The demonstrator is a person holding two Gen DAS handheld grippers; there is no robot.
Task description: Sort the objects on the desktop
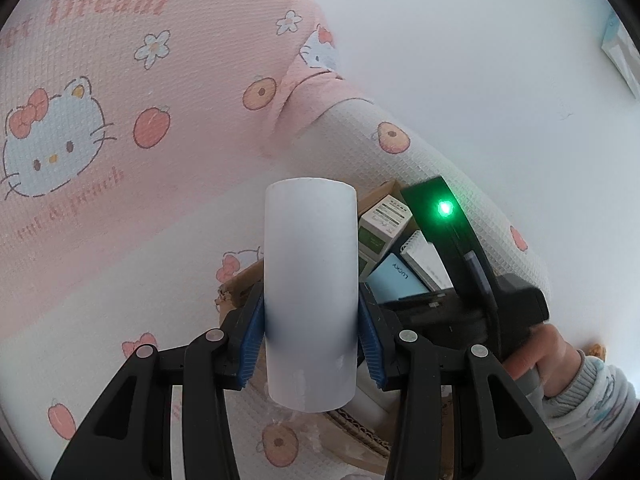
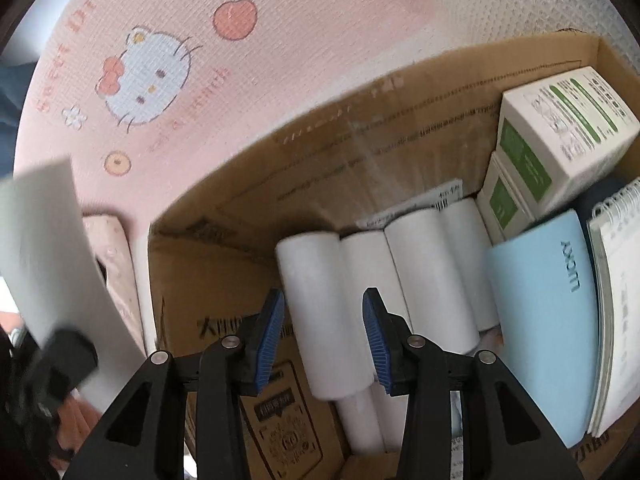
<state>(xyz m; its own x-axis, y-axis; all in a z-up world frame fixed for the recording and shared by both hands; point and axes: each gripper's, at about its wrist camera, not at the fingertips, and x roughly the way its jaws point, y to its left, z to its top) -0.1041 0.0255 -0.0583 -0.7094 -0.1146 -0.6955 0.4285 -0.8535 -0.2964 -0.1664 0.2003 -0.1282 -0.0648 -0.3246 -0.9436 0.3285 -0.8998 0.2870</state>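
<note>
My left gripper (image 1: 311,320) is shut on a plain white roll (image 1: 310,264), which stands upright between its blue pads (image 1: 252,344) above the pink cartoon-cat cloth (image 1: 120,100). My right gripper (image 2: 324,320) points down into a cardboard box (image 2: 400,128) with its jaws open. A white roll (image 2: 316,312) lies on the box floor below the gap, clear of the pads. More white rolls (image 2: 420,264) lie beside it. The roll held by the left gripper shows blurred at the left edge (image 2: 52,248) of the right wrist view.
The box also holds green-and-white cartons (image 2: 560,128), a light blue "LUCKY" booklet (image 2: 548,320) and a spiral notebook (image 2: 616,300). A hand (image 1: 536,356) holds the right gripper's body, with its green light (image 1: 444,208), over the box. Pink cloth (image 2: 160,60) surrounds the box.
</note>
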